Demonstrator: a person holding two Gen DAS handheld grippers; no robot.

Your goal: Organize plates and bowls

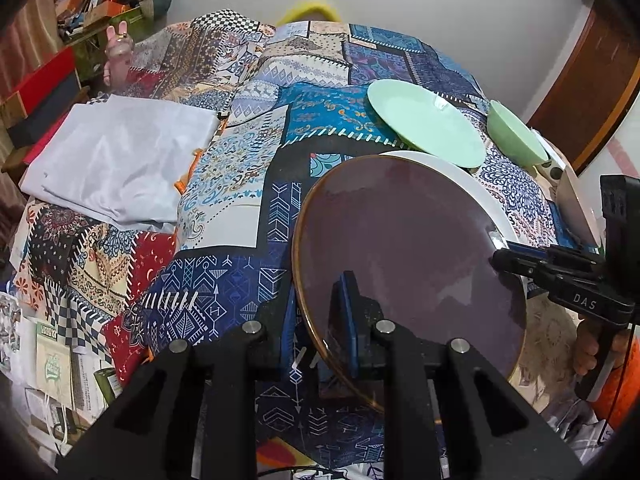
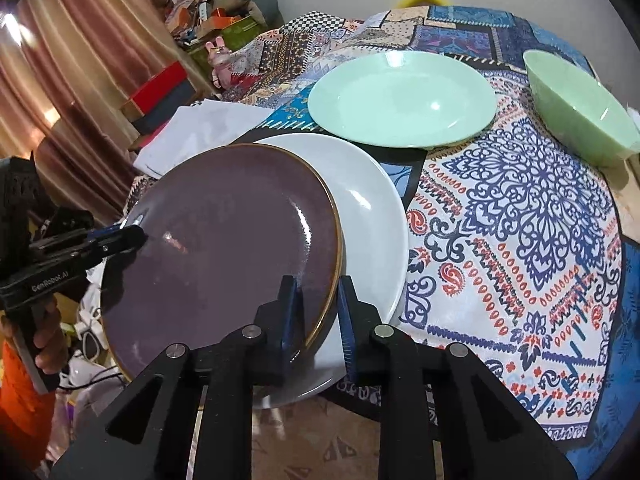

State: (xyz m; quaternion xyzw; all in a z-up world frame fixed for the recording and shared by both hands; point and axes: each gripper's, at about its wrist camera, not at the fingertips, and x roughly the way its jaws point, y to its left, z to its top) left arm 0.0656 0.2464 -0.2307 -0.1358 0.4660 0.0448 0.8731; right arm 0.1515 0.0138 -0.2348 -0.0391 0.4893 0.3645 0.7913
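Patchwork cloth [image 2: 520, 208] in blues, reds and creams covers the table, with a pale wall behind and a brown curtain [image 2: 60, 80] at one side. Near the front edge a purple plate [image 2: 224, 248] with a thin golden rim lies partly over a white plate [image 2: 368, 208], raised and tilted so that most of it overhangs the white plate toward the table's edge. The left hand-held gripper [image 1: 320, 320] is clenched on the purple plate's near rim, one blue-padded finger above the plate and the other below it. The right hand-held gripper [image 2: 318, 312] is clamped on the opposite rim of the same plate, its blue pads on either side of the edge; in the left wrist view its tip meets the plate's far side. Beyond the white plate and just touching or overlapping its far rim sits a mint green plate [image 2: 400, 100], and a light green bowl [image 2: 580, 108] stands near it, apart, to the right. A folded grey cloth [image 1: 120, 160] lies on the table well to the left.
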